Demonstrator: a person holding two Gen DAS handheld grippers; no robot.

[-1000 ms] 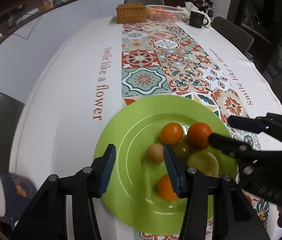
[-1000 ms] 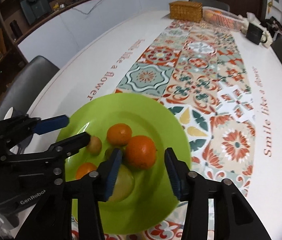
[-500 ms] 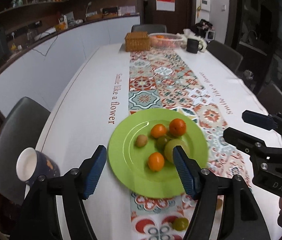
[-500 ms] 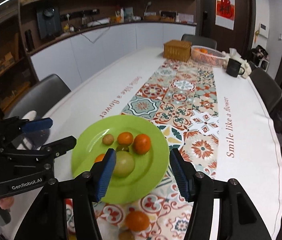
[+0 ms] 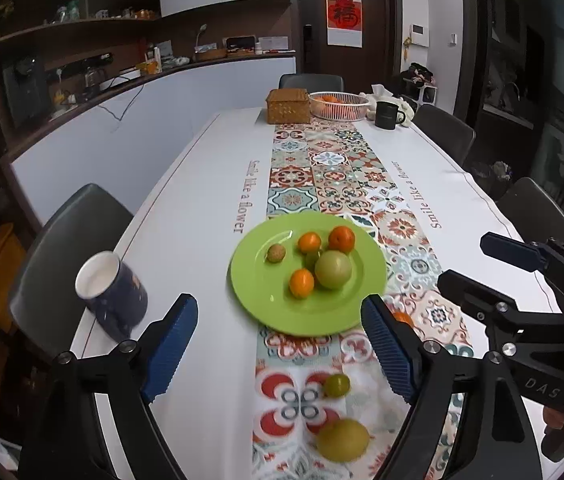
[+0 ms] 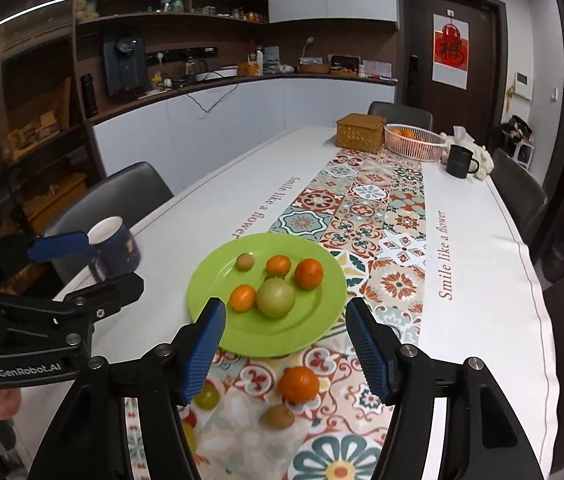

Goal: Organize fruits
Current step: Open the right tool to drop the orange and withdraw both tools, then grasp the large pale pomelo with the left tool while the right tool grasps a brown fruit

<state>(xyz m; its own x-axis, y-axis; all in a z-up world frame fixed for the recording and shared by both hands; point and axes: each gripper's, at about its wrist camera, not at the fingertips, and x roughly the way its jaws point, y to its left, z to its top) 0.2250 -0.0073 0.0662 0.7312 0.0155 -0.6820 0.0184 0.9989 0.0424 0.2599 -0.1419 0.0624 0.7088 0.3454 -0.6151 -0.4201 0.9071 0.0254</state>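
Short of the green plate (image 6: 202,304), the loose orange (image 6: 299,385) lies nearest the empty right claw (image 6: 286,350), jaws opening, while the left claw (image 5: 282,346) also opens on nothing.

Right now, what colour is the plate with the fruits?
Bright green plate, clearest in the right wrist view.

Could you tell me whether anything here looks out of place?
Yes: several fruits, including an orange and a yellow-green fruit, lie loose on the table runner instead of on the green plate with the others.
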